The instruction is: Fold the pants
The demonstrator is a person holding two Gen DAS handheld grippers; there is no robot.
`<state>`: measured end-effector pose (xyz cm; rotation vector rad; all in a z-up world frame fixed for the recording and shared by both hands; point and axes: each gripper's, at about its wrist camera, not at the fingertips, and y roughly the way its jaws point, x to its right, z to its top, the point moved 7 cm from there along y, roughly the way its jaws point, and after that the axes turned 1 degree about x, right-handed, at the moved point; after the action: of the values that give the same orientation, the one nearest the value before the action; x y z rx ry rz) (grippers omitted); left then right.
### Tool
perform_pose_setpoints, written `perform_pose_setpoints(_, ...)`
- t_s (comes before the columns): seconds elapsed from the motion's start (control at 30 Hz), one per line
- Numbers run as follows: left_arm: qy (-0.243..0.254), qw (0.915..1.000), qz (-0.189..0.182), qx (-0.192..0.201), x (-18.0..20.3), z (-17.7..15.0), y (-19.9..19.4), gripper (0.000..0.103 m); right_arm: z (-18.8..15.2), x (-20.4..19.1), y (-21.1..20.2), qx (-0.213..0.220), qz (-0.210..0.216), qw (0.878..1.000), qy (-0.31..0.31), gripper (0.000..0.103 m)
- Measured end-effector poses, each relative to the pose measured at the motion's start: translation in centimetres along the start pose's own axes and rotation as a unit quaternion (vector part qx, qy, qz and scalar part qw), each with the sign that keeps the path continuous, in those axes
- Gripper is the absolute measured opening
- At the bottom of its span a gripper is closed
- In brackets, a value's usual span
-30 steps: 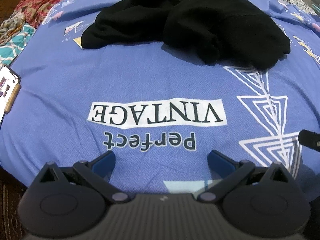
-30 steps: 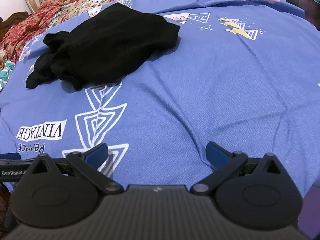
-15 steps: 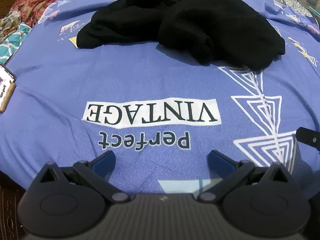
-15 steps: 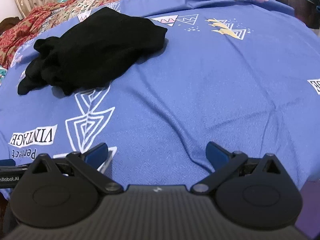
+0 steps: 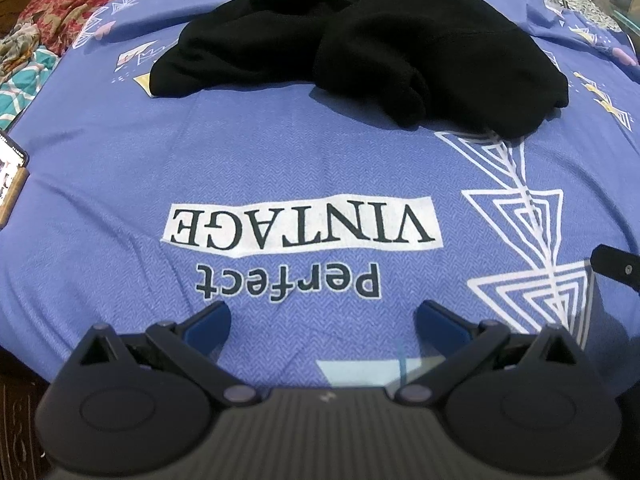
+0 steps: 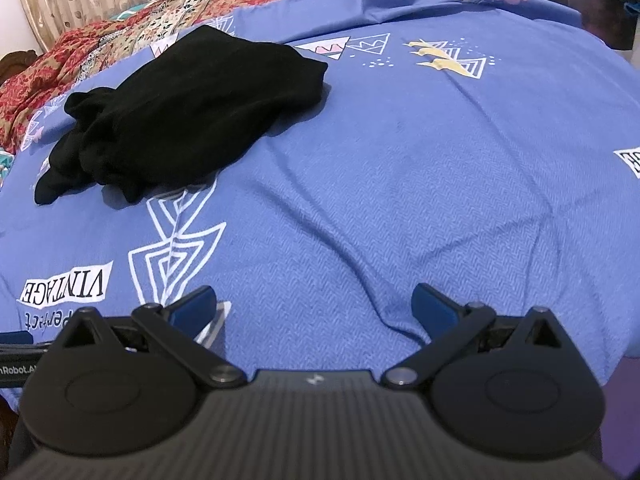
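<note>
Black pants (image 5: 360, 52) lie crumpled in a heap on the blue printed bedsheet (image 5: 280, 152), at the far side of the bed. They also show at the upper left of the right wrist view (image 6: 180, 116). My left gripper (image 5: 322, 322) is open and empty, low over the near part of the sheet, well short of the pants. My right gripper (image 6: 314, 306) is open and empty, also near the bed's front edge, to the right of the pants.
A phone (image 5: 10, 178) lies at the bed's left edge. A red patterned quilt (image 6: 120, 40) is bunched behind the sheet. Part of the other gripper (image 5: 616, 266) shows at the right of the left wrist view.
Both grippers have drifted slightly over the bed, so the pants shift a little in each view. Both stay open. The pants have not moved.
</note>
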<state>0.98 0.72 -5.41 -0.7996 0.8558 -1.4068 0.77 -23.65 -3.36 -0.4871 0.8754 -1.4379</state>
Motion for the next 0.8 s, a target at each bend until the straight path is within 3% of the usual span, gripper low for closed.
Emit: perform_pose_setpoints(0.8,0.002,1.0000,0.000,0.002,0.24,0.04,-0.07,0.103,-0.03,-0.03,0.07,-0.001,-0.002,1.000,0.002,0.103)
